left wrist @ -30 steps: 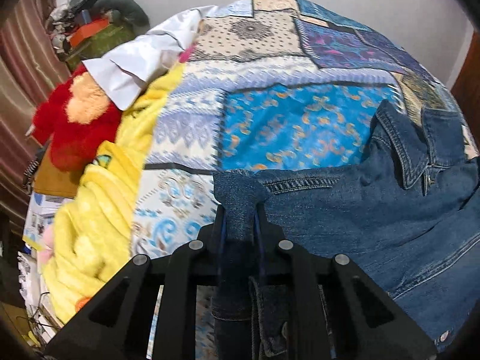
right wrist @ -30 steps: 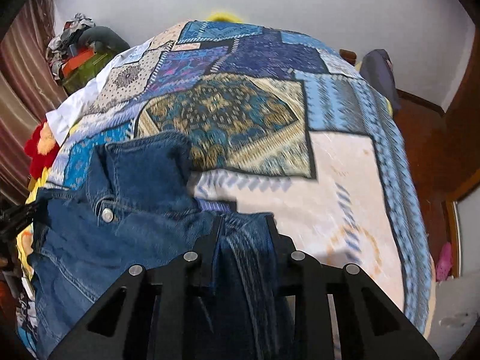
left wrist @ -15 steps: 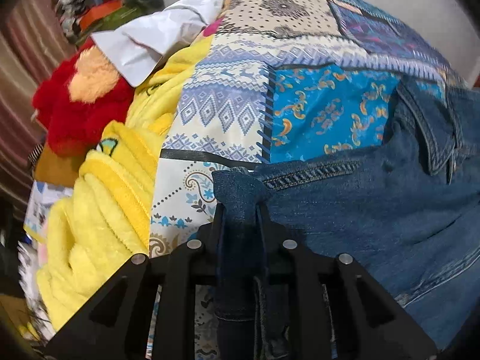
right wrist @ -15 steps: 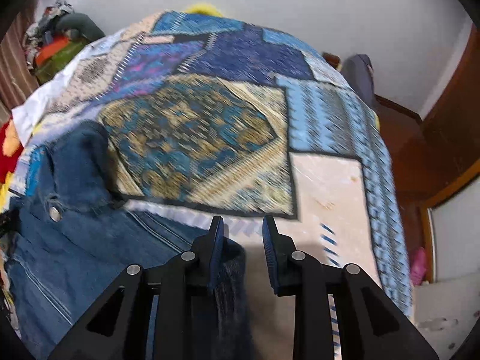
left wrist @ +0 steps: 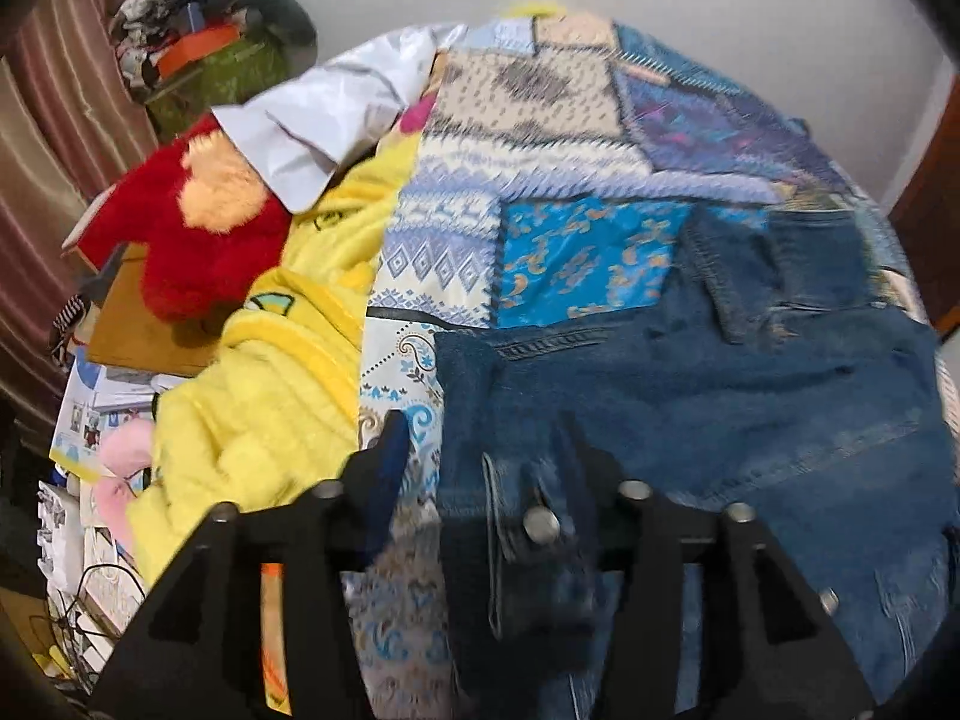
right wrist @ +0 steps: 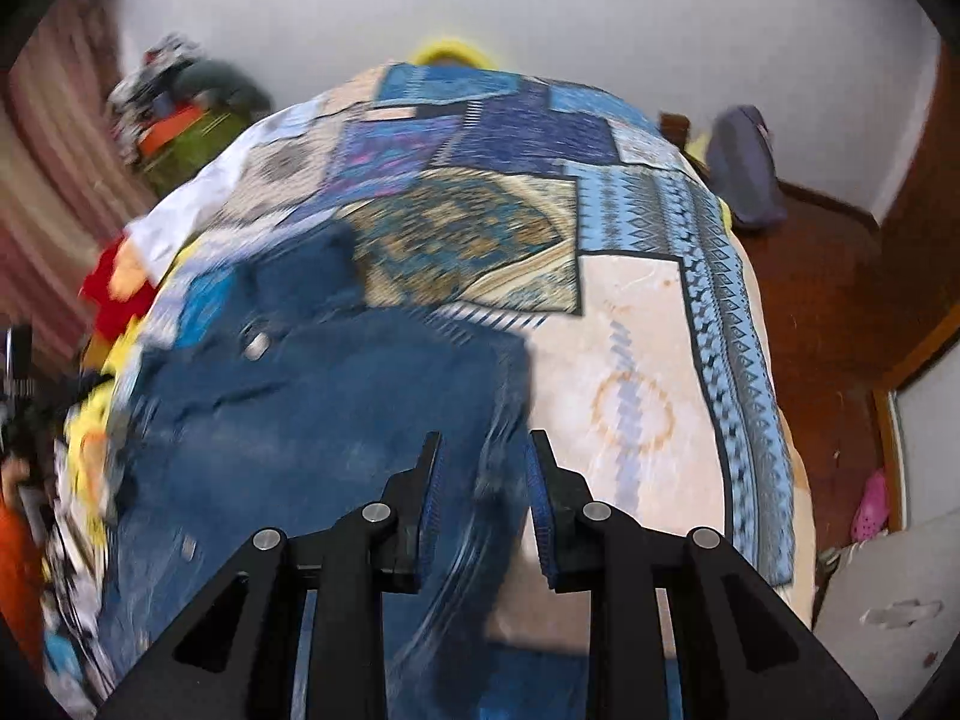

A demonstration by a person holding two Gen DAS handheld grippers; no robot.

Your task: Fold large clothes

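Both let go now: left hand-held gripper [left wrist: 480, 450] jaws opening, denim jacket [left wrist: 690, 396] cuff under them, no longer pinched like 1 sec ago. Right hand-held gripper [right wrist: 483, 468] narrow gap, empty. Jacket's flat on the patchwork bed [right wrist: 630, 360].

The denim jacket [left wrist: 750, 396] runs off the lower and right edges of the left wrist view, its hem hidden behind the left tool [left wrist: 480, 450]. In the right wrist view, motion blur smears the jacket and the clutter [right wrist: 180, 114] by the curtain beyond recognition.
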